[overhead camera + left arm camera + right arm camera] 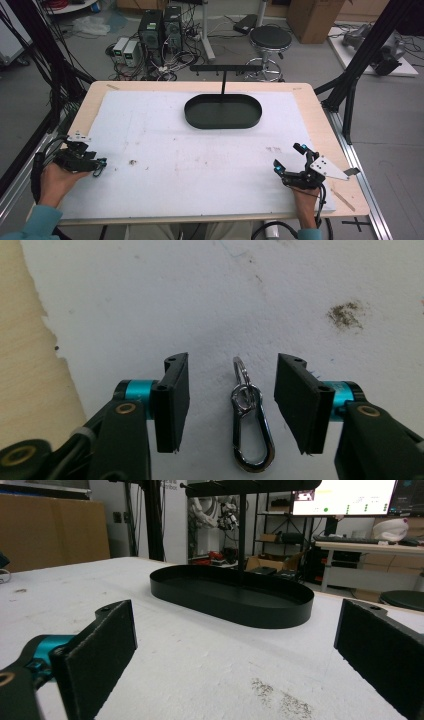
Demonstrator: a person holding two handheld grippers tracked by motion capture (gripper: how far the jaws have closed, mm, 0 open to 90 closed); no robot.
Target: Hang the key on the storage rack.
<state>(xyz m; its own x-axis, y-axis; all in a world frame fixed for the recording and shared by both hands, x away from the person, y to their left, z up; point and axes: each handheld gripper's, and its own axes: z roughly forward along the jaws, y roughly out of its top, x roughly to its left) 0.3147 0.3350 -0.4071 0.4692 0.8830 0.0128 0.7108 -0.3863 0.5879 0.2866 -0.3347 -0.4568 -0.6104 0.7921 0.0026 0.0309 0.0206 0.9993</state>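
Carabiner [251, 425] near stain [346, 315]

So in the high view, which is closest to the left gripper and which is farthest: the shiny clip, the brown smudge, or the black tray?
1. Shiny clip: right at the left gripper, between its open jaws.
2. Brown smudge: on the white sheet, just to the gripper's right.
3. Black tray: far across the table, toward the back middle.

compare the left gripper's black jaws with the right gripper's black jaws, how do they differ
The left gripper points down at the white mat, jaws half closed around a silver carabiner clip without touching it. The right gripper points level toward the black oval tray, jaws wide apart with nothing between. Both have flat black pads on teal mounts.
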